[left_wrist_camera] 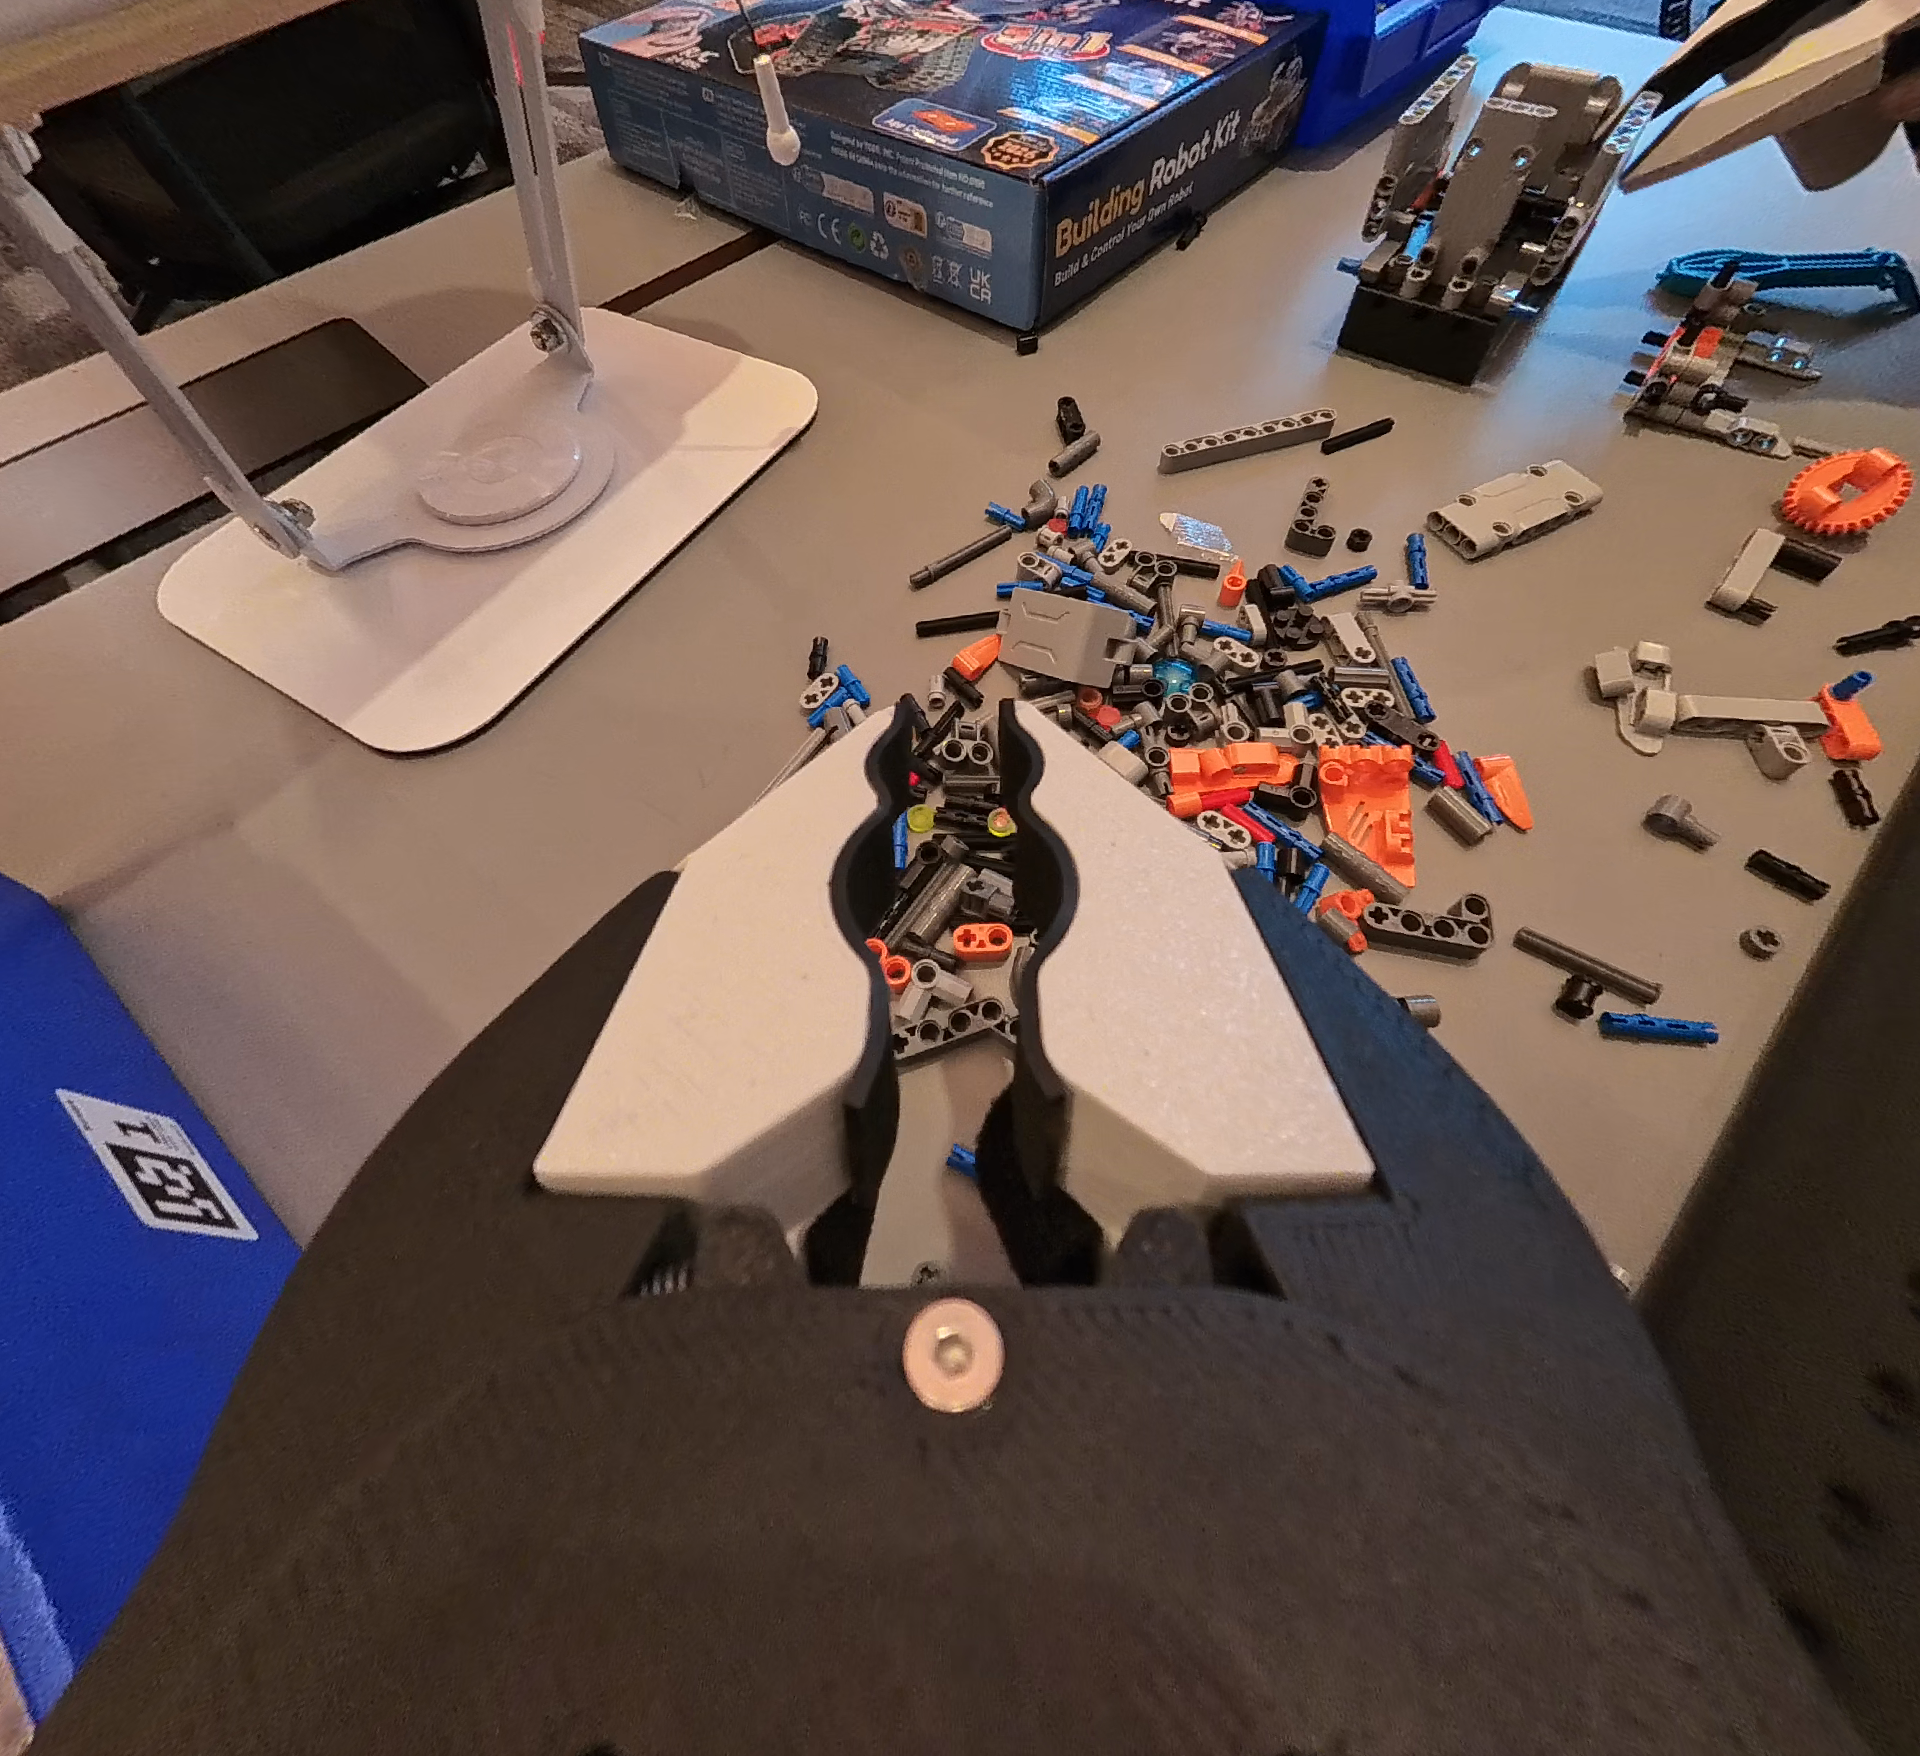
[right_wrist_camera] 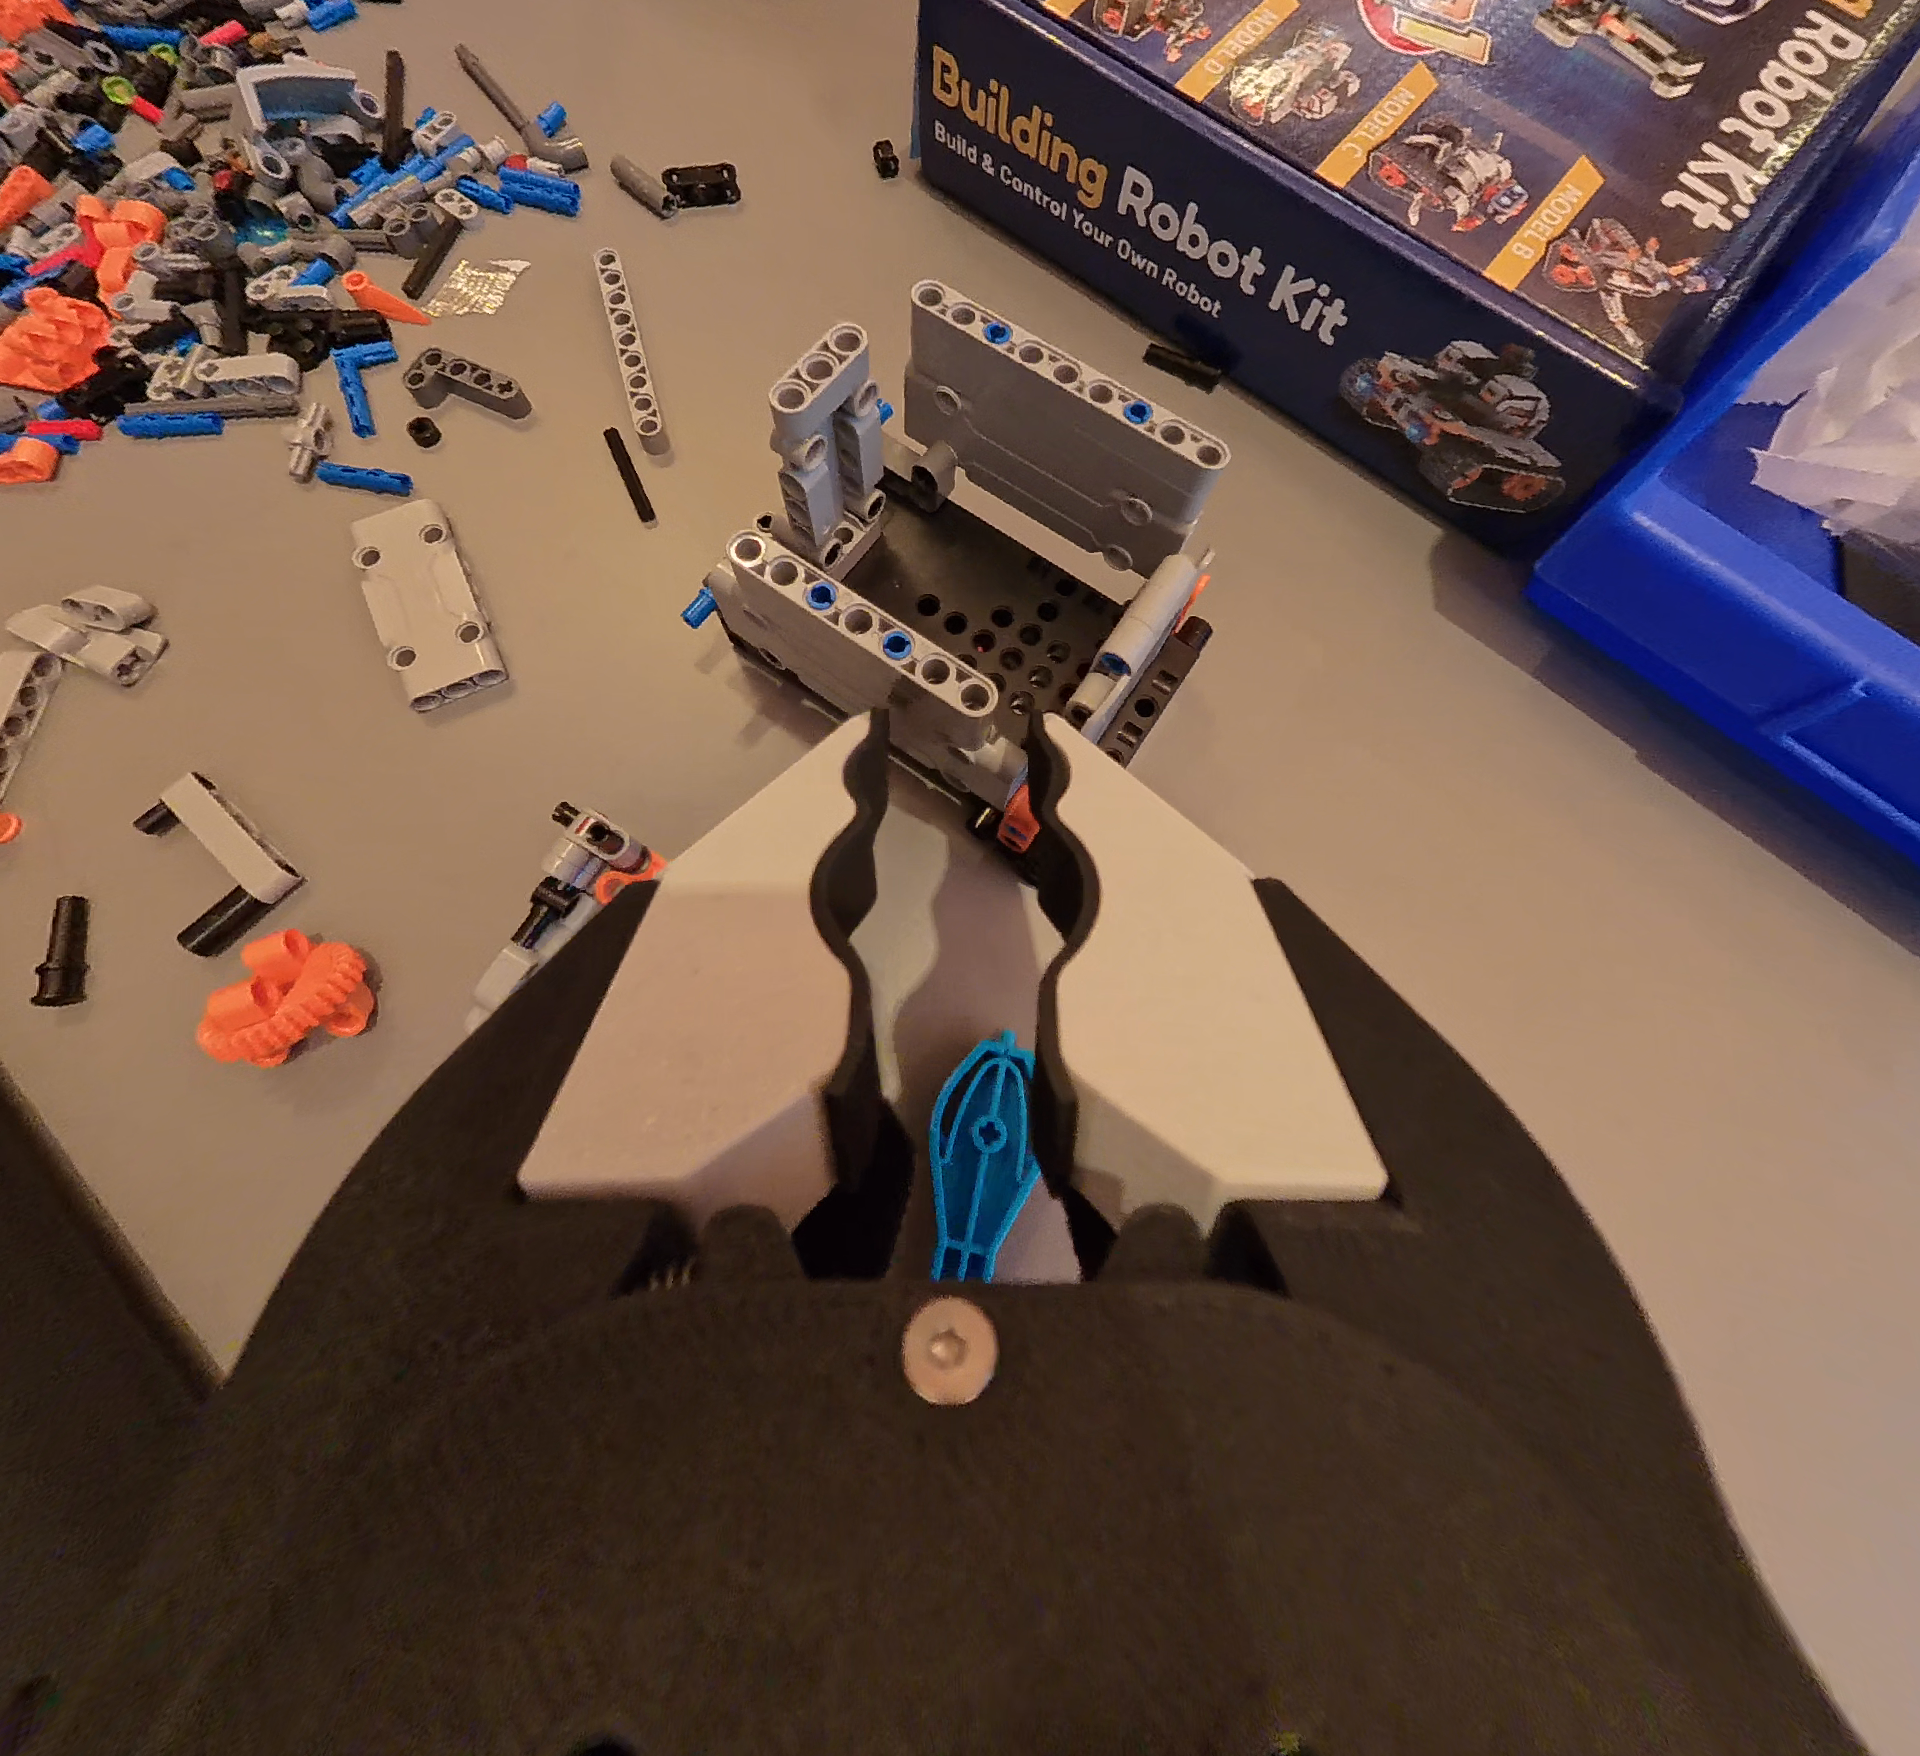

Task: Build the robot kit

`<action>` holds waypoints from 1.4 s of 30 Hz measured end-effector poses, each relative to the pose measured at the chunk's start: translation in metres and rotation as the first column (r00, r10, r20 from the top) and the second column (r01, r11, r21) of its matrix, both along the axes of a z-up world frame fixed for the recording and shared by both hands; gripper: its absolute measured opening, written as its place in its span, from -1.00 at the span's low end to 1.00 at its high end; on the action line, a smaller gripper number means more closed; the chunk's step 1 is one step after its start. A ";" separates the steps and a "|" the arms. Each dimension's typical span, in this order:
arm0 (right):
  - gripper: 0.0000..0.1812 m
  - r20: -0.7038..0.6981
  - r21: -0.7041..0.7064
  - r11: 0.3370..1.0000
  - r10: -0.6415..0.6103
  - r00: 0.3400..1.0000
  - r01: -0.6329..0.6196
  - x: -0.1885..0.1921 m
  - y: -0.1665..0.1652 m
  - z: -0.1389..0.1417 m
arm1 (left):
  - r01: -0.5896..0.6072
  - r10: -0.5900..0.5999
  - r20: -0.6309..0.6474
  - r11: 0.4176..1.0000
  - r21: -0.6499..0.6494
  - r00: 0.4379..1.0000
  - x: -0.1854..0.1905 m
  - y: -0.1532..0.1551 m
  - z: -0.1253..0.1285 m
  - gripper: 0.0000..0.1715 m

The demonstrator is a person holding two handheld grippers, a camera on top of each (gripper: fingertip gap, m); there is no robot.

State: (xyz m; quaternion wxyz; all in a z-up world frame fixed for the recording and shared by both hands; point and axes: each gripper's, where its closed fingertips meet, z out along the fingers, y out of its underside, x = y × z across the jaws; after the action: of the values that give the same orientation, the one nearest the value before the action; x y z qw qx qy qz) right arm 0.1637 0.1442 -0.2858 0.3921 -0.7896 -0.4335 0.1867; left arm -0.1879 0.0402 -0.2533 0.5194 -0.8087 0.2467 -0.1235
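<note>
My left gripper (left_wrist_camera: 958, 719) is open with a narrow gap and holds nothing. It hovers low over the near end of a pile of small grey, black, blue and orange building parts (left_wrist_camera: 1247, 719). My right gripper (right_wrist_camera: 956, 727) is open and empty. Its tips are at the near corner of a partly built grey and black assembly (right_wrist_camera: 1060, 418); I cannot tell if they touch it. A light blue lattice part (right_wrist_camera: 982, 1145) lies on the table under it. The right gripper (left_wrist_camera: 1642, 148) also shows in the left wrist view beside the assembly (left_wrist_camera: 1496, 179).
A blue kit box (right_wrist_camera: 1351, 96) and a blue bin (right_wrist_camera: 1766, 584) stand behind the assembly. A white stand base (left_wrist_camera: 499, 543) sits left of the pile. An orange gear (right_wrist_camera: 286, 994), a grey panel (right_wrist_camera: 426, 605) and a small sub-assembly (left_wrist_camera: 1704, 376) lie near the table edge. The gap from one gripper's tips to the other's is roughly 35 centimetres.
</note>
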 end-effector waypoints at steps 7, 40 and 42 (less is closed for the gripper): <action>-0.74 0.025 0.020 1.000 -0.018 1.000 0.018 0.005 0.002 0.000 | 0.000 0.000 0.000 1.000 0.001 1.000 0.000 0.000 0.000 -0.85; -0.56 0.037 -0.107 0.953 0.288 0.957 -0.282 -0.033 -0.136 -0.018 | 0.024 -0.026 0.037 0.999 0.047 0.999 0.004 -0.006 0.014 -0.84; -0.56 0.041 -0.113 0.944 0.317 0.948 -0.311 -0.037 -0.144 -0.019 | 0.030 -0.032 0.034 0.999 0.039 0.999 0.005 -0.006 0.012 -0.84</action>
State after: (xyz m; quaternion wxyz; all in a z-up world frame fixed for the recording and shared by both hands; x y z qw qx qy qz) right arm 0.1269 -0.0002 -0.3050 0.3027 -0.7351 -0.5544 0.2462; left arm -0.1825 0.0342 -0.2413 0.5370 -0.7925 0.2524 -0.1408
